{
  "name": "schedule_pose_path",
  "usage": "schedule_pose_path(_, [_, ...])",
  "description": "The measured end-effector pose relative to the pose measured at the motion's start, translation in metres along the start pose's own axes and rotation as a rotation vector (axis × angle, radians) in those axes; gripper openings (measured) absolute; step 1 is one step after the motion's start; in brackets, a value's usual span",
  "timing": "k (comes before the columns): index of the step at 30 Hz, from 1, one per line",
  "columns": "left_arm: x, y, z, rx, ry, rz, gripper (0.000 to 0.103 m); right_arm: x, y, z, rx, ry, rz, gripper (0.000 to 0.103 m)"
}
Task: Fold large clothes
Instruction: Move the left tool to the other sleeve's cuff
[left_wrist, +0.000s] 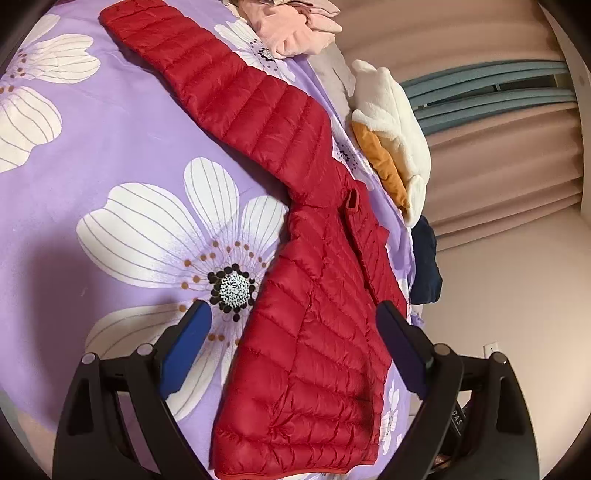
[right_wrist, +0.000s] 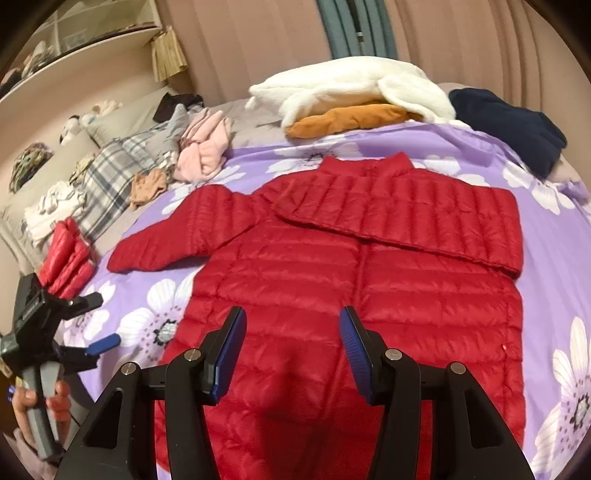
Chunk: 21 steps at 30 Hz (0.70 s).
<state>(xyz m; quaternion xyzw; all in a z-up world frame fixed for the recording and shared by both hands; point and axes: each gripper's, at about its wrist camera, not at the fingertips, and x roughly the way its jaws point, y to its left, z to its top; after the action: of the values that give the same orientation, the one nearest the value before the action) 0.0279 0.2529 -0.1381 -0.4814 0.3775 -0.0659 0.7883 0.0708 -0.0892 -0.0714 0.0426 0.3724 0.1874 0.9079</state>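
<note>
A red quilted puffer jacket (right_wrist: 332, 280) lies flat on the purple flowered bedspread (right_wrist: 554, 236). Its right sleeve (right_wrist: 406, 214) is folded across the chest; its left sleeve (right_wrist: 177, 236) lies stretched out to the left. In the left wrist view the jacket (left_wrist: 310, 332) runs from the hem near me to the outstretched sleeve (left_wrist: 207, 66) far away. My left gripper (left_wrist: 295, 332) is open and empty, above the jacket's hem side; it also shows at the left of the right wrist view (right_wrist: 96, 321). My right gripper (right_wrist: 293, 347) is open and empty above the jacket's lower front.
A white fleece (right_wrist: 354, 85) on an orange garment (right_wrist: 351, 118) and a navy garment (right_wrist: 509, 125) lie at the bed's far edge. Pink clothes (right_wrist: 203, 147), plaid fabric (right_wrist: 110, 173) and a folded red jacket (right_wrist: 66, 254) lie at the left. Curtains hang behind.
</note>
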Motion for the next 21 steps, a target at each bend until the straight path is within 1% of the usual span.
schedule_pose_path(9, [-0.004,0.013,0.004,-0.037,-0.003,-0.017,0.091,0.010,0.014,0.002,-0.031,0.024,0.011,0.053])
schedule_pose_path(21, [-0.003,0.020,0.006,-0.052,0.004,-0.022,0.091,0.019,0.027,0.003,-0.054,0.040,0.026,0.053])
